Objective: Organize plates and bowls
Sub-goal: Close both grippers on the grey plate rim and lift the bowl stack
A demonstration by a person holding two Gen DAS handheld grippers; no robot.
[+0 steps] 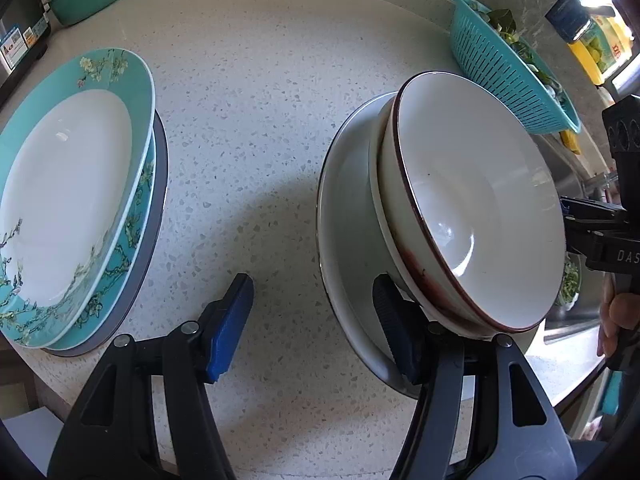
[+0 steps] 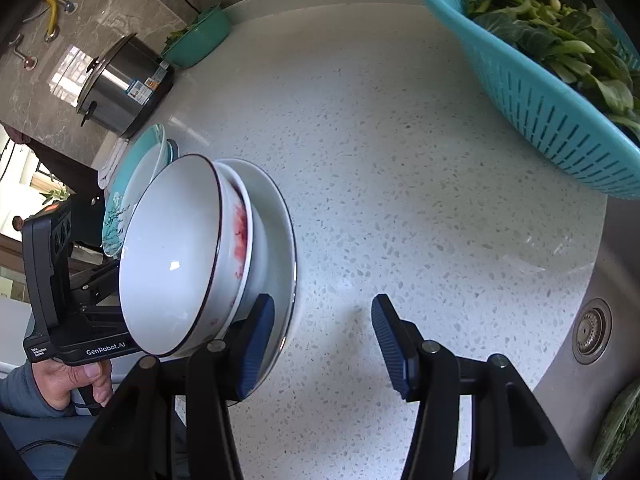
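Note:
A stack of white bowls [image 1: 476, 208] with dark rims sits on a white plate [image 1: 348, 216] on the speckled counter; it also shows in the right wrist view [image 2: 172, 256], plate [image 2: 276, 232]. A stack of teal floral plates [image 1: 68, 184] lies to the left, seen behind the bowls in the right wrist view [image 2: 120, 204]. My left gripper [image 1: 312, 324] is open, its right finger against the plate's near edge under the bowls. My right gripper [image 2: 324, 344] is open, its left finger beside the plate's rim. Both are empty.
A teal colander of greens [image 2: 560, 92] stands at the back right, also in the left wrist view [image 1: 508, 68]. A teal bowl of greens [image 2: 200, 36] and a steel cooker [image 2: 124, 84] stand at the back left. A steel sink with drain [image 2: 592, 330] lies at right.

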